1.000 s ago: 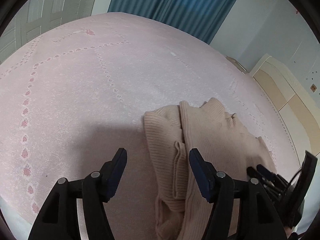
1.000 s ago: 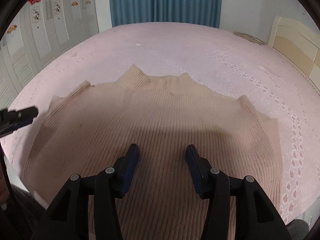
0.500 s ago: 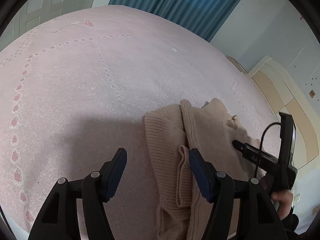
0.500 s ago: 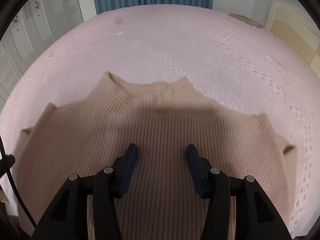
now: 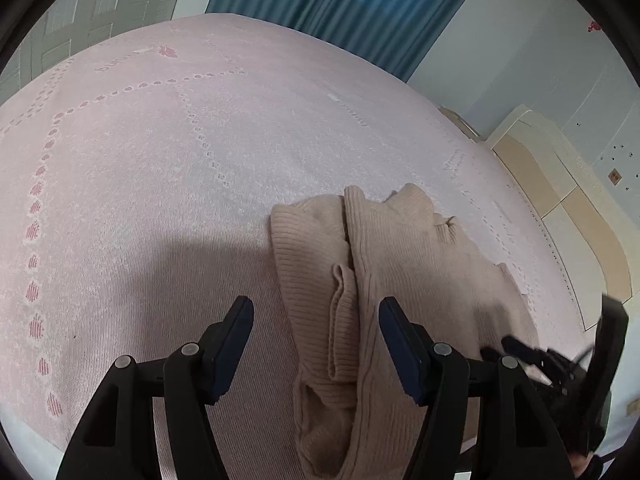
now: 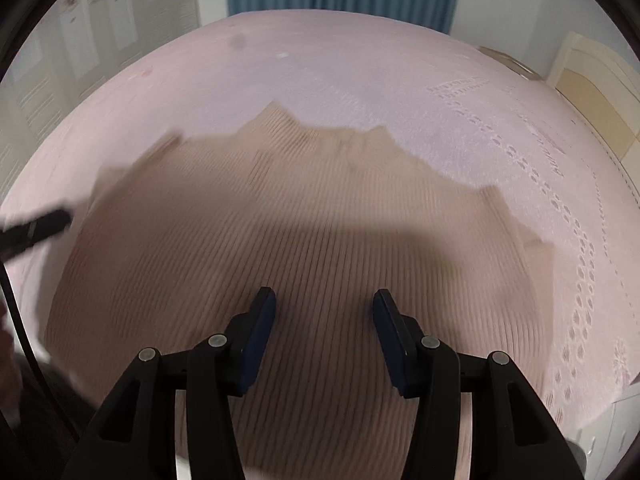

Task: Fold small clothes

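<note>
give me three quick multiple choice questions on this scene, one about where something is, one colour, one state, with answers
1. Where does the sweater lie?
A. on the pink bedspread
B. on a chair
C. on the floor

2. What colour are the curtains?
A. red
B. blue
C. yellow

3. How is the left gripper?
A. shut on the sweater
B. shut on nothing
C. open

Answers: 1 A, pink cloth shows all round the sweater; 2 B, blue folds hang behind the bed in both views; 3 C, its fingers stand wide apart with the folded sleeve between them, ungripped.

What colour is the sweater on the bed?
The ribbed knit sweater is light beige all over, with no pattern. It shows sharpest in the left wrist view.
</note>
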